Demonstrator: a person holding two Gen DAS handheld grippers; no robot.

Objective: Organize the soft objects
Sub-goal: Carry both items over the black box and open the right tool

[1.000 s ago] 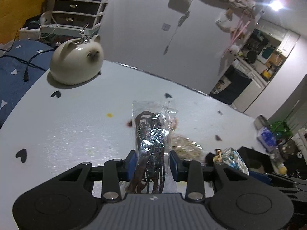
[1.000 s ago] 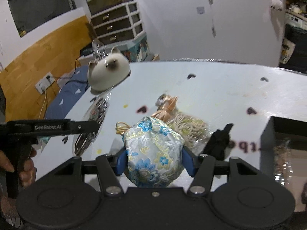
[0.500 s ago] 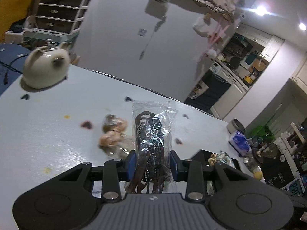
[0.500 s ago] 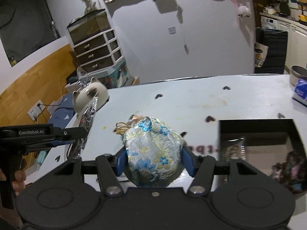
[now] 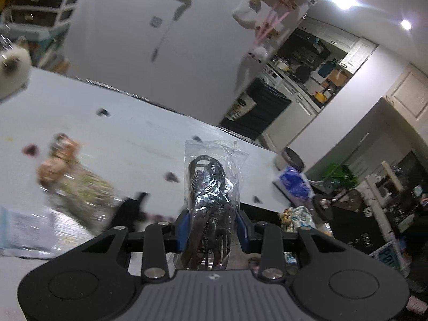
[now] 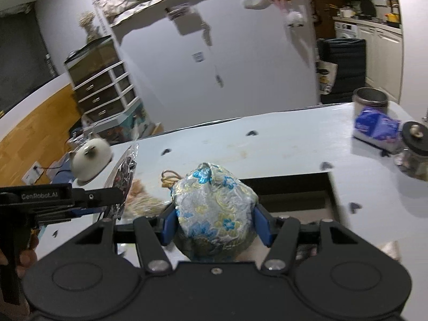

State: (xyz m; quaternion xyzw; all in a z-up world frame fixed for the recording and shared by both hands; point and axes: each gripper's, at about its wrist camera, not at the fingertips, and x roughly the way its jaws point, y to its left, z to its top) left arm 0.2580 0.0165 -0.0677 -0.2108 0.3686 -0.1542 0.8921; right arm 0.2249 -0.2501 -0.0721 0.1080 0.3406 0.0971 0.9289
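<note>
My left gripper (image 5: 212,227) is shut on a clear plastic bag of dark cords (image 5: 211,184) and holds it above the white table (image 5: 133,133). It also shows at the left of the right wrist view (image 6: 121,171). My right gripper (image 6: 215,222) is shut on a round silver brocade pouch with blue flowers (image 6: 214,208), held above a black box (image 6: 294,187) set in the table. The pouch also shows in the left wrist view (image 5: 297,214). A beige cord bundle (image 5: 77,187) and a peach ribbon bundle (image 5: 53,157) lie on the table.
A white cat-shaped plush (image 6: 91,157) sits at the table's far left. A blue tissue pack (image 6: 374,128), a metal tin (image 6: 369,101) and a glass jar (image 6: 414,149) stand at the right. A small black item (image 5: 131,208) lies near the cord bundle.
Both grippers have swung right with their loads. The black box now lies just beyond the right gripper, and the plush has slid to the left edge.
</note>
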